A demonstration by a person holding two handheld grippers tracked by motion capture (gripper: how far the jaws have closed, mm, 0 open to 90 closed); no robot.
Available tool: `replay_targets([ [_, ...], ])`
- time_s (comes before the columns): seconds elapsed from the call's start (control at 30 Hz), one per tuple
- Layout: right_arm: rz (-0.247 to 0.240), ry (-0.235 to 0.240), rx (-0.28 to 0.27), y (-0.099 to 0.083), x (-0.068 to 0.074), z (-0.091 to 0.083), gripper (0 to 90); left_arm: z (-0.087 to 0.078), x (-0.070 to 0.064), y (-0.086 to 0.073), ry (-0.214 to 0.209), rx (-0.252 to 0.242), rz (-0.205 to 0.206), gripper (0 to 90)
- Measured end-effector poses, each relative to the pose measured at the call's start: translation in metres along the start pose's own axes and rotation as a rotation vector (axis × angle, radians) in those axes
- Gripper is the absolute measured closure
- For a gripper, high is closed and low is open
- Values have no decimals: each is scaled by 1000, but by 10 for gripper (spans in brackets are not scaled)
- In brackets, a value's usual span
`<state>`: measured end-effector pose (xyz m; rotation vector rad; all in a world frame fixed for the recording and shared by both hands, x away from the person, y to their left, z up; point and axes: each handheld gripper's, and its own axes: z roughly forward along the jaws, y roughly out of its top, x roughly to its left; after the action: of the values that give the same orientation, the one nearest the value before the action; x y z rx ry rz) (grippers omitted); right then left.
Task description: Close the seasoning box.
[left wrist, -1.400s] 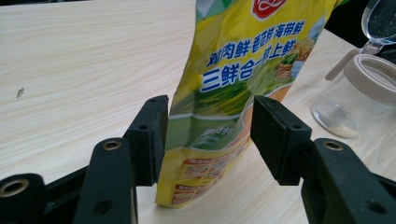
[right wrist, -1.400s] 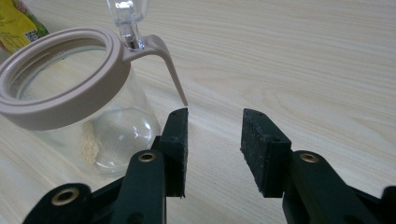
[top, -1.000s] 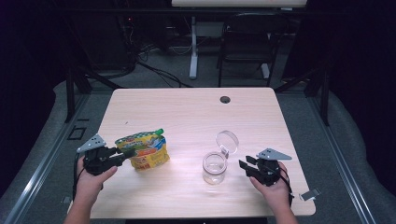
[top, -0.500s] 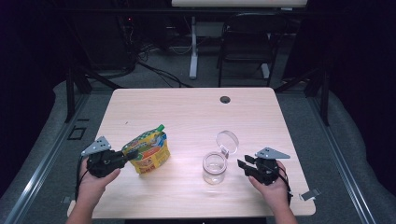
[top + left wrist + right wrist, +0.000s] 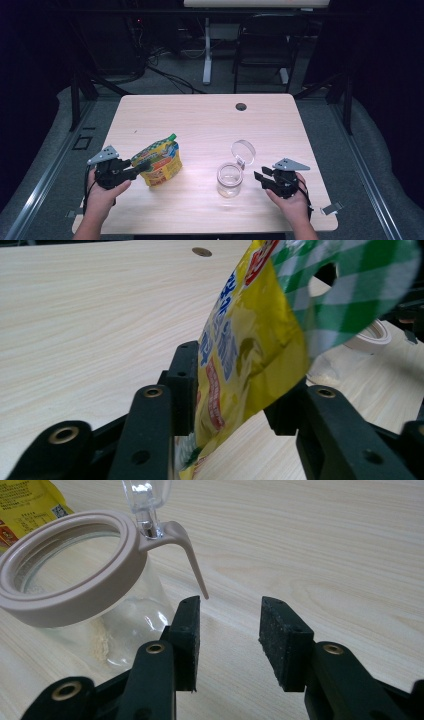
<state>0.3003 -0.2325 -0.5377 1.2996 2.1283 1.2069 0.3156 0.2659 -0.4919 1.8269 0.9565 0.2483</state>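
Since a second ago the left gripper [image 5: 139, 166], clamped on the pouch [image 5: 161, 161], has tipped it more upright, while the right gripper [image 5: 260, 178] waits open beside the jar [image 5: 229, 179].

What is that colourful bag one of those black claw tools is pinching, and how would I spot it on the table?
Start at the pale wooden table and look to its near left part. There the left gripper is shut on a yellow snack pouch with a green chequered top and blue and red print. Its neighbour, the glass jar with its lid flipped open, is clear and colourless.
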Motion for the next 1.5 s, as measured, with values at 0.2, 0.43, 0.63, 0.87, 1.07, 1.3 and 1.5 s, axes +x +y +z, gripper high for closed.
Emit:
replay_targets([
  [0.2, -1, -1, 3, 0, 0, -1, 603, 4, 4, -3, 5, 14, -21, 550],
  [0.43, -3, -1, 2, -1, 1, -2, 601, 15, 6, -8, -3, 44, -24, 509],
  [0.63, 1, -4, 2, -2, 1, -3, 598, 27, 8, -12, -4, 53, -23, 469],
  [0.87, -1, -13, 5, -4, -1, -5, 595, 41, 10, -16, -12, 72, -11, 424],
  [1.07, 7, -22, 4, -6, -2, -8, 591, 48, 13, -18, -33, 69, -27, 405],
  [1.3, 10, -23, 3, -7, -2, -9, 589, 53, 14, -20, -49, 69, -23, 400],
  [1.5, 12, -21, 1, -7, -2, -9, 587, 58, 16, -28, -63, 50, -46, 377],
])
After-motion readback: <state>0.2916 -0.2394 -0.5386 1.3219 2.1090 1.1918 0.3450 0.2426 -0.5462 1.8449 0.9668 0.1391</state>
